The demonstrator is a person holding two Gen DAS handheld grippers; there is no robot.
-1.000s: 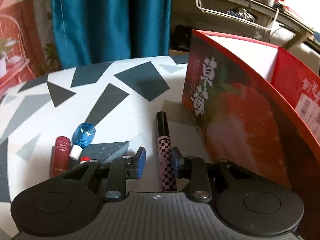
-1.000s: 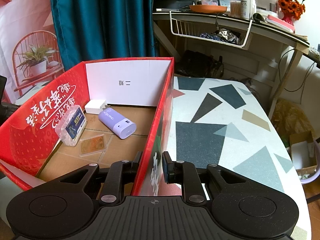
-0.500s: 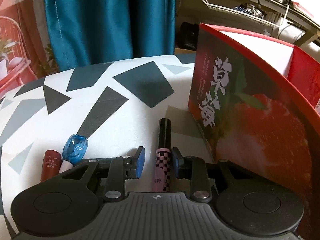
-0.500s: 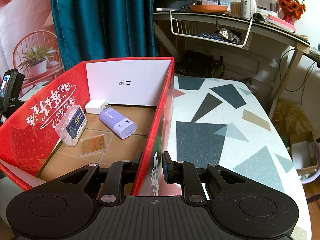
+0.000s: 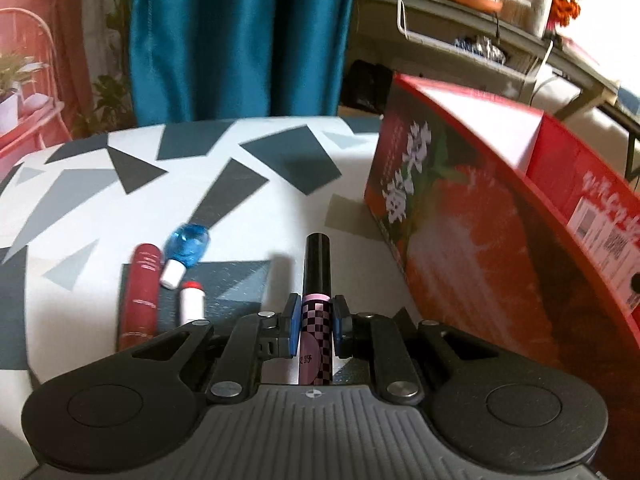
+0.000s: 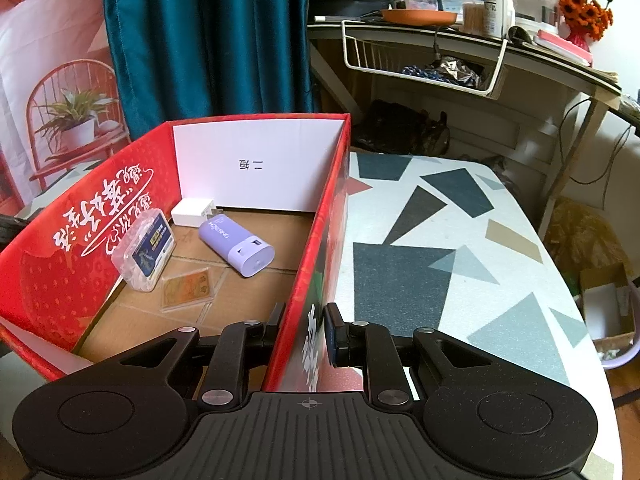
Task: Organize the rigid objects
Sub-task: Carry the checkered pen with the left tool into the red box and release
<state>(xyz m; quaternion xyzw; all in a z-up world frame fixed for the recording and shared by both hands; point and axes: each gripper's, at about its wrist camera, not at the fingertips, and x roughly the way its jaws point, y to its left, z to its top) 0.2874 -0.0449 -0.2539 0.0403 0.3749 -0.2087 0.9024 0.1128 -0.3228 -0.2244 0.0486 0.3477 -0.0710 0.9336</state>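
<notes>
The slim pink-and-black checked pen with a long black cap (image 5: pixel 316 304) is pinched between the blue pads of the left gripper (image 5: pixel 316 322), its cap pointing toward twelve o'clock above the white tabletop with grey and dark triangles (image 5: pixel 100 208). At its ten o'clock lie a dark red tube (image 5: pixel 141 292), a blue faceted bottle with a white cap (image 5: pixel 185 246) and a small white stick with a red tip (image 5: pixel 191 303), close together. At its two o'clock stands the red strawberry-print cardboard box (image 6: pixel 320 240), whose right wall the right gripper (image 6: pixel 306 330) clamps between nearly closed fingers; inside lie a lilac cylindrical device (image 6: pixel 236 246), a white charger block (image 6: pixel 194 212), a clear plastic case (image 6: pixel 144 250) and a flat clear card holder (image 6: pixel 188 289).
</notes>
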